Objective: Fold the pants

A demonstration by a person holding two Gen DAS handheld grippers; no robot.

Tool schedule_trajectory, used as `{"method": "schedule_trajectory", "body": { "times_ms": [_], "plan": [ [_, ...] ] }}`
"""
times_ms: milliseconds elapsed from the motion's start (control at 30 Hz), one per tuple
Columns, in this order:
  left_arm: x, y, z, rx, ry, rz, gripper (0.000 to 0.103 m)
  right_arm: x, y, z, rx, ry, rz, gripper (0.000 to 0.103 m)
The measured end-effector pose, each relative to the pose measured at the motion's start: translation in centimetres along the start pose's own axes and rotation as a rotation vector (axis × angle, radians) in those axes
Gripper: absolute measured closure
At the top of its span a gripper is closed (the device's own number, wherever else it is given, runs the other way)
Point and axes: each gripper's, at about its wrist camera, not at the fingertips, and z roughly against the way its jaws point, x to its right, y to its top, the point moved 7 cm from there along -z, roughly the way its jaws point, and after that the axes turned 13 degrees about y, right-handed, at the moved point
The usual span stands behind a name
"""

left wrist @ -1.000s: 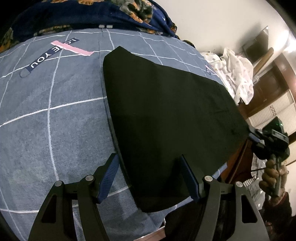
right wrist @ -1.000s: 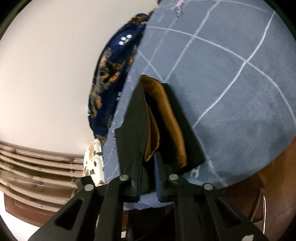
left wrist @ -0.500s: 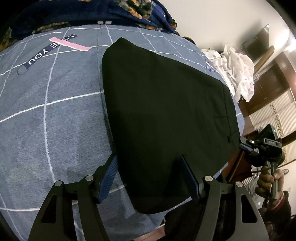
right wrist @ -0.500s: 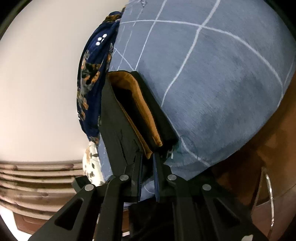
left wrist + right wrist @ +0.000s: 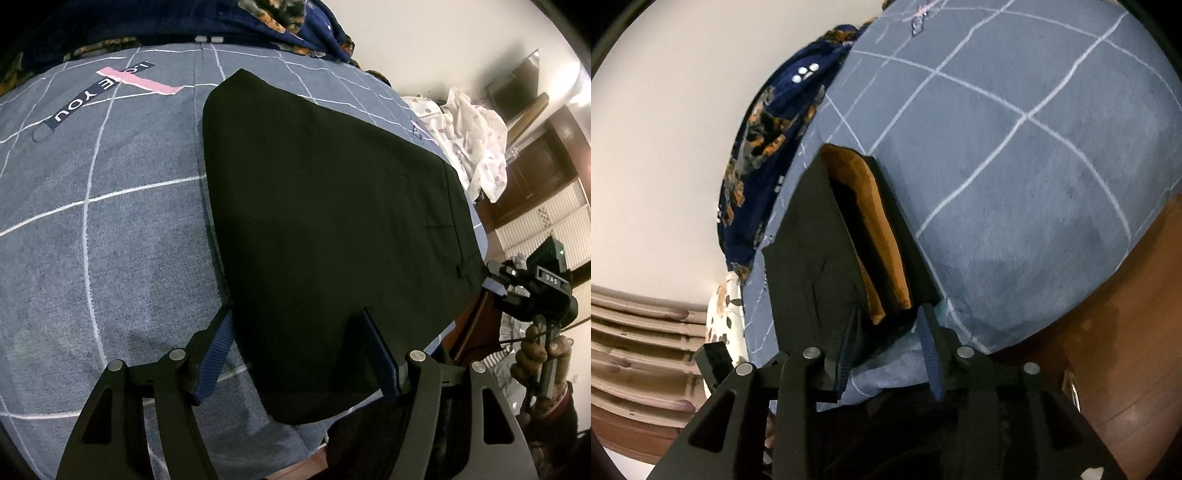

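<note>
Black pants [image 5: 325, 229] lie folded flat on a blue-grey checked bedspread [image 5: 110, 221]. My left gripper [image 5: 299, 325] is open over the near edge of the pants, one finger on each side of that edge. In the right wrist view the waistband end of the pants [image 5: 827, 236] shows its orange-brown lining [image 5: 879, 236]. My right gripper [image 5: 890, 317] is open at the waistband corner, its jaws apart around the corner. The right gripper also shows in the left wrist view [image 5: 495, 286] at the bed's right edge.
A dark floral blanket [image 5: 258, 22] lies along the far side of the bed. A white patterned cloth [image 5: 476, 140] is heaped at the far right. Brown wooden furniture [image 5: 1108, 332] stands beside the bed. A pink and navy printed label [image 5: 110, 88] is on the bedspread.
My right gripper was shut on the waistband corner and has opened and let it go. The waistband now lies on the bed. My left gripper stayed open and barely moved.
</note>
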Motion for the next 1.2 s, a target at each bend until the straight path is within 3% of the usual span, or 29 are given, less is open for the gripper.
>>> {"method": "schedule_trajectory", "body": {
  "times_ms": [367,433,467,667,767,900,1200],
  "plan": [
    [-0.3,-0.2,0.1,-0.001,-0.006,0.010,0.034,0.3,0.8,-2.0,-0.034,0.055,-0.041,0.065],
    [-0.6,-0.1,0.1,0.002,-0.006,0.016,0.034,-0.1,1.0,-2.4,-0.042,0.045,-0.007,0.080],
    [-0.8,0.0,0.2,0.005,-0.014,0.026,0.034,-0.1,1.0,-2.6,-0.044,0.044,-0.004,0.080],
    [-2.6,0.5,0.8,0.022,-0.063,0.101,0.033,-1.7,1.6,-1.5,-0.018,0.207,-0.024,0.084],
    [-2.8,0.6,0.7,0.016,-0.070,0.113,0.033,0.8,1.6,-2.3,-0.042,0.114,-0.039,0.084],
    [-2.4,0.3,0.2,0.004,-0.069,0.093,0.033,1.7,1.7,-2.4,-0.052,0.158,-0.094,0.083],
    [-1.6,0.5,-0.2,0.007,-0.062,0.046,0.033,0.9,2.8,-2.6,-0.052,0.082,0.006,0.072]
  ]
}}
